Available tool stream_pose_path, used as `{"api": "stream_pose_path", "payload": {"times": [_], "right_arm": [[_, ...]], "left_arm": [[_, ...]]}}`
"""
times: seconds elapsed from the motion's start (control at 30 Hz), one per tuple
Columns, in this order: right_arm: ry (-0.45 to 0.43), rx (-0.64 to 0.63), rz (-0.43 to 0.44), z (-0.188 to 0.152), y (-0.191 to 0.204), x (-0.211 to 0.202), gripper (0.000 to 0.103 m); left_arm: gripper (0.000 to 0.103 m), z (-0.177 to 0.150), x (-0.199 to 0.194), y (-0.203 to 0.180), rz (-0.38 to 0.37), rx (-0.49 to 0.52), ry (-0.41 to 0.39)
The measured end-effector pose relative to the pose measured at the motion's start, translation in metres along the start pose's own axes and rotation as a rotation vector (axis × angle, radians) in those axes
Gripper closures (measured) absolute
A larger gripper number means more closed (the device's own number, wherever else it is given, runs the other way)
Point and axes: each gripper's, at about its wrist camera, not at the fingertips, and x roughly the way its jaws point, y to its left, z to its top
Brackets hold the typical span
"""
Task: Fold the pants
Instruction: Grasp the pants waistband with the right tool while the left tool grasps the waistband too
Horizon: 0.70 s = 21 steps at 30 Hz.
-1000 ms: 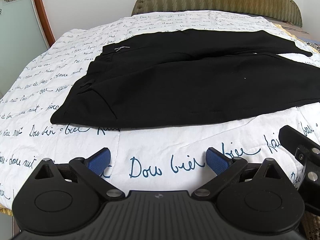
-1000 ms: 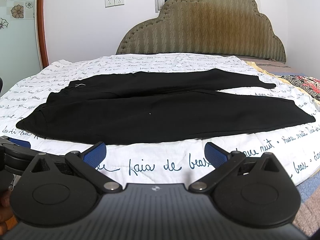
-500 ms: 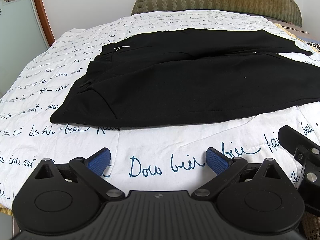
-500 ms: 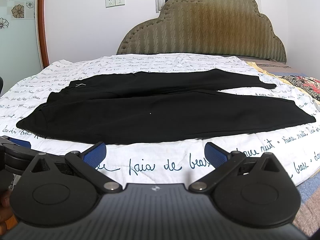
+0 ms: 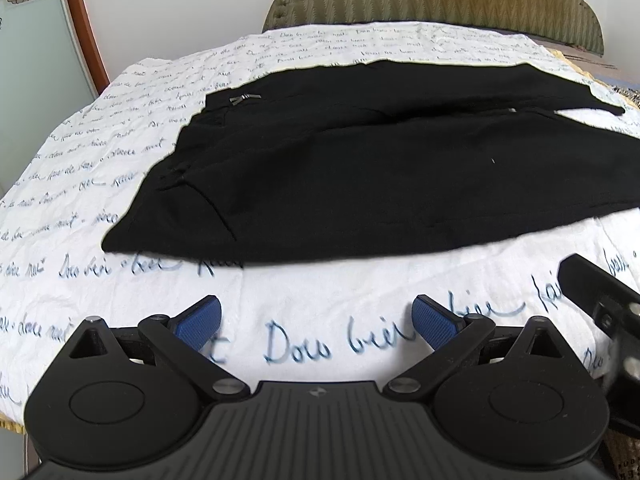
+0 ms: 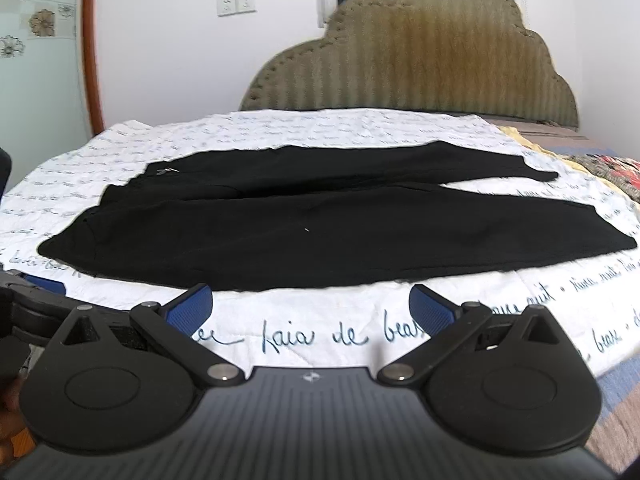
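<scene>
1. i see the black fabric pants [image 5: 392, 176] lying flat across the middle of the left wrist frame, on a white quilted bedspread with blue handwriting print [image 5: 312, 304]. the waist end sits at centre left, and the legs run off toward the right edge.
2. in the right wrist frame the same pants [image 6: 328, 240] fill the middle band. the two legs lie side by side, the far leg tapering to a cuff at upper right, with a thin wedge of bedspread showing between them near the right.
3. my left gripper [image 5: 316, 320] sits at the bottom of its frame with its blue pads spread wide, holding nothing, over bare bedspread just short of the near hem of the pants.
4. my right gripper [image 6: 310, 304] is likewise released and empty, its blue pads apart at the bottom centre, close to the near edge of the near leg but not touching it.
5. a padded olive-brown headboard [image 6: 420, 60] stands at the top of the frame, behind the bed.
6. i judge that folding has not begun: the garment is spread out and untouched, so this is the approach before the first grasp.
7. the next move, as i read it, calls for each gripper to go forward and low to pinch the near leg's edge, one toward the waist, one toward the cuff, then carry it over the far leg.
</scene>
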Motion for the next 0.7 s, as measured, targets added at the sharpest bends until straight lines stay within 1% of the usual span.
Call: {"api": "stream_pose_path", "payload": {"times": [0.1,0.13,0.17,0.3,0.37,0.47,0.5,0.6,0.7], "right_arm": [[-0.048,-0.03,0.063,0.005,-0.004,-0.002,0.0],[-0.062,-0.043,0.071,0.009,-0.004,-0.002,0.0],[-0.079,-0.072,0.074,0.014,-0.005,-0.001,0.0],[-0.089,-0.162,0.059,0.044,-0.009,0.018,0.0],[-0.089,-0.17,0.099,0.062,-0.014,0.033,0.0],[-0.105,-0.167,0.173,0.09,-0.018,0.057,0.0],[-0.113,-0.18,0.199,0.101,-0.018,0.069,0.0],[-0.133,-0.231,0.22,0.123,-0.016,0.102,0.0],[-0.092,-0.315,0.238,0.146,-0.007,0.147,0.0]], "left_arm": [[0.001,0.012,-0.001,0.015,0.002,-0.011,-0.046],[0.001,0.018,0.0,0.022,0.009,-0.012,-0.052],[0.001,0.024,0.0,0.03,0.014,-0.017,-0.074],[0.001,0.057,0.01,0.059,0.04,-0.032,-0.134],[0.001,0.077,0.021,0.075,0.042,-0.032,-0.144],[0.001,0.107,0.043,0.096,0.032,-0.039,-0.126],[0.001,0.112,0.055,0.1,0.03,-0.036,-0.109],[0.001,0.138,0.09,0.117,0.019,-0.035,-0.067],[0.001,0.155,0.132,0.134,-0.02,-0.072,0.003]]}}
